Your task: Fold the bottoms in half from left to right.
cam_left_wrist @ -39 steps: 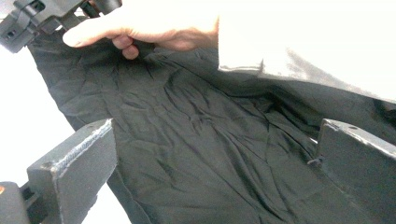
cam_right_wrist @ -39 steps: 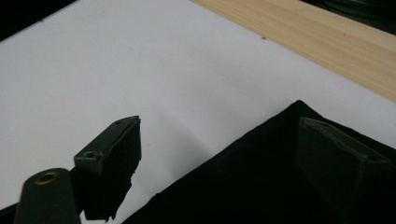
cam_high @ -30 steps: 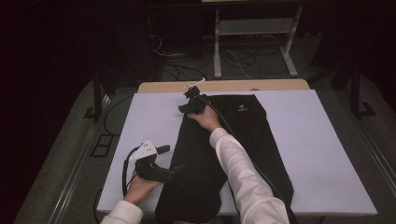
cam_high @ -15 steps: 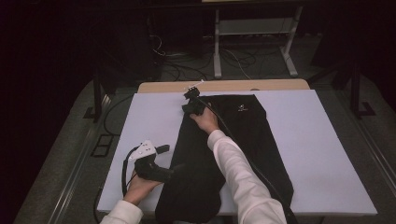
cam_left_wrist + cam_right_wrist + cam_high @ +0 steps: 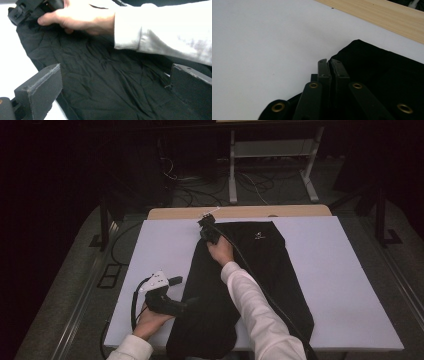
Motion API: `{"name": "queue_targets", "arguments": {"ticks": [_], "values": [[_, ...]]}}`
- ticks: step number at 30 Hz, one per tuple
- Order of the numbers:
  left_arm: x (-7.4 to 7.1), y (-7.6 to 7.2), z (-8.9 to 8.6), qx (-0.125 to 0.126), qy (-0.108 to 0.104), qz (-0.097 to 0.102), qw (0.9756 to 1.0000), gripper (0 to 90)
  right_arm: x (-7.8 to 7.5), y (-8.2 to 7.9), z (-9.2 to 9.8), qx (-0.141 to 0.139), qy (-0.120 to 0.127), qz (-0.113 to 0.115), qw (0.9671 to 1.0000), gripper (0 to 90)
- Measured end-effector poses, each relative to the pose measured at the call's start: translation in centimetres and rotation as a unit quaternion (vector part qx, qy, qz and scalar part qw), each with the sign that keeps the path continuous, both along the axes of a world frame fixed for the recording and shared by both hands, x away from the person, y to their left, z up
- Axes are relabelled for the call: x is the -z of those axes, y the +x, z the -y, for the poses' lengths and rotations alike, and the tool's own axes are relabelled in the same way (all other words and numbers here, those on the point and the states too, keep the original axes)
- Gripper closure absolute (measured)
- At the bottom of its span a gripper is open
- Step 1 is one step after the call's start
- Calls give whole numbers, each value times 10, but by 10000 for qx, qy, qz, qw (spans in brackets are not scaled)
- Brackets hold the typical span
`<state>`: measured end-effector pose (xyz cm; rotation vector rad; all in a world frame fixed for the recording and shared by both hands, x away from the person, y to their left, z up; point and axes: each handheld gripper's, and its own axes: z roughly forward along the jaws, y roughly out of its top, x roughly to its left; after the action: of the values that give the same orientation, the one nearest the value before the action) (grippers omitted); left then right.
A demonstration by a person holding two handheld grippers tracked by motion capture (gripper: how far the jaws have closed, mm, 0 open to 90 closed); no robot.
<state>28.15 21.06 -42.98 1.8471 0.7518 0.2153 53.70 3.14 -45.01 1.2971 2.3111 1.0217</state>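
With your right gripper (image 5: 205,223) clenched on the black fabric trousers' (image 5: 260,270) far-left corner, lift gently while the released left gripper (image 5: 172,281) steadies the near hem.

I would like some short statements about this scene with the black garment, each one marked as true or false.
1. The black garment lies on a white table. True.
2. The right gripper has its jaws wide apart. False: they have just been closing and now stand together at the garment's edge.
3. The left gripper is open. True: its jaws stand apart over the cloth.
4. The garment is red. False: it is black.
5. The right gripper is at the garment's near end. False: it is at the far left corner.
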Motion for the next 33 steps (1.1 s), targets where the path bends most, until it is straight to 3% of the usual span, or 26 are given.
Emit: {"name": "queue_targets", "arguments": {"ticks": [3, 10, 22, 26, 33], "values": [[-1, -2, -1, -87, 3, -47, 10000, 0, -4, -2, 2, 15, 152, 23, 9999, 870], [-5, -3, -3, -312, 47, -265, 9992, 0, -5, -7, 2, 35, 249, 87, 9996, 872], [-7, -18, -13, -271, 341, -426, 9981, 0, -8, -22, 8, 18, 398, 327, 9987, 874], [-6, -22, -19, -286, 375, -549, 9974, 0, -12, -27, 12, 30, 431, 444, 9981, 874], [-2, -31, -28, -278, 407, -657, 9966, 0, -18, -29, 17, 47, 446, 458, 9979, 874]]}}
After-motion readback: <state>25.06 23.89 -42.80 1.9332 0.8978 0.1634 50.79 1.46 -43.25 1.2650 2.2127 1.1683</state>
